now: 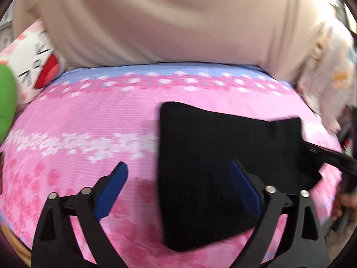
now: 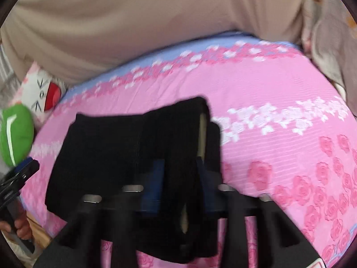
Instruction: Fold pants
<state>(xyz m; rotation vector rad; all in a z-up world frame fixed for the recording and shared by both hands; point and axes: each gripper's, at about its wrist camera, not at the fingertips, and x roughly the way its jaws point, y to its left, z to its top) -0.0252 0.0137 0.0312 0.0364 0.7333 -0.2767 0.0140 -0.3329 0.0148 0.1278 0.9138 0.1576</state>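
Left gripper (image 1: 178, 187) spread wide at bottom of frame, folded black pants (image 1: 223, 160) right of centre, on pink floral bedspread (image 1: 100, 122)

A pink bed sheet with a printed rose and blossom pattern (image 1: 93, 116) (image 2: 279, 102) covers the bed surface. A pale blue band (image 1: 156, 70) (image 2: 142, 63) runs along its far edge. A large beige fabric mass with soft folds (image 1: 174, 20) (image 2: 138, 15) rests against that far edge. At the far left corner lies a white plush cushion with black line markings and a red patch (image 1: 38, 60) (image 2: 42, 91). Just beside it, at the left edge, sits a rounded green plush item (image 1: 6, 102) (image 2: 16, 134); the right wrist view shows a white stripe on it. At the far right corner lies crumpled pale fabric with orange print (image 1: 330, 76) (image 2: 330, 29).
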